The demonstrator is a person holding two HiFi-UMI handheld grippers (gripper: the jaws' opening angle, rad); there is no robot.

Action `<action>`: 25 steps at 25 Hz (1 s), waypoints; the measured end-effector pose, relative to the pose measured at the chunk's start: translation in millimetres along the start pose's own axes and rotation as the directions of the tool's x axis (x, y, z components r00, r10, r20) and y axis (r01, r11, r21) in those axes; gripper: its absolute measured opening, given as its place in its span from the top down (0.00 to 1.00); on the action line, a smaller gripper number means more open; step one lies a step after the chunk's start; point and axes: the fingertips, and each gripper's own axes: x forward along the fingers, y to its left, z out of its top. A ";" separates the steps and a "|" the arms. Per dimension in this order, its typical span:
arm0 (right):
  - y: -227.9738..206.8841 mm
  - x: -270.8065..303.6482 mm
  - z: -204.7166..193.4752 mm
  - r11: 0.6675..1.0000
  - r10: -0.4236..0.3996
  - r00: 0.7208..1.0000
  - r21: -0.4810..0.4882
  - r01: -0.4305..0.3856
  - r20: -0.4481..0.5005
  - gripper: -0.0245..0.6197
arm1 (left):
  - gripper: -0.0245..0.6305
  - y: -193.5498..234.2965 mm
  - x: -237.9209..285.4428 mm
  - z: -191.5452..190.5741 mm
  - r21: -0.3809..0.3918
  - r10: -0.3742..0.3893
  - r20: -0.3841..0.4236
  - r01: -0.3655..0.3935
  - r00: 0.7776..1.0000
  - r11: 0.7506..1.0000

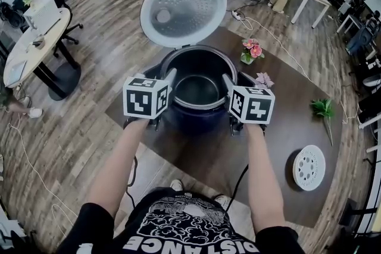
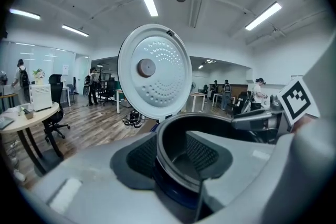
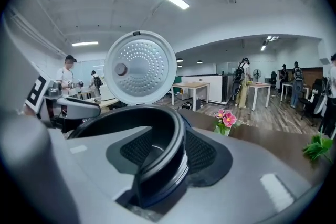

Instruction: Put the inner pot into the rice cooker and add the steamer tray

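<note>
The dark blue rice cooker (image 1: 196, 121) stands on the brown table (image 1: 280, 128) with its round lid (image 1: 183, 9) swung up. The dark inner pot (image 1: 198, 91) sits down inside it. My left gripper (image 1: 170, 77) straddles the pot's left rim (image 2: 160, 139); the rim lies against the outer pad and a gap shows to the inner pad (image 2: 207, 155), so it is open. My right gripper (image 1: 227, 80) straddles the right rim (image 3: 168, 134), jaws parted, open. The white perforated steamer tray (image 1: 309, 167) lies flat on the table to the right, apart from both grippers.
Pink flowers (image 1: 252, 49) and a paler bloom (image 1: 264, 79) lie just right of the cooker, and a green sprig (image 1: 323, 109) farther right. A black cord (image 1: 239, 182) hangs off the table's near edge. Office desks and chairs surround the table.
</note>
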 end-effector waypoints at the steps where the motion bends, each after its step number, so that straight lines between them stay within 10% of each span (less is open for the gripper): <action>1: -0.7 -3.2 1.8 1.000 0.005 1.000 0.013 -0.005 0.013 0.65 | 0.71 -1.6 -1.5 3.1 0.002 0.001 0.009 -0.001 1.000 1.000; 25: -107.9 -140.3 -5.3 0.984 -0.163 0.978 0.095 0.152 0.128 0.53 | 0.59 -191.3 18.5 44.5 0.131 -0.283 0.066 0.273 0.957 0.953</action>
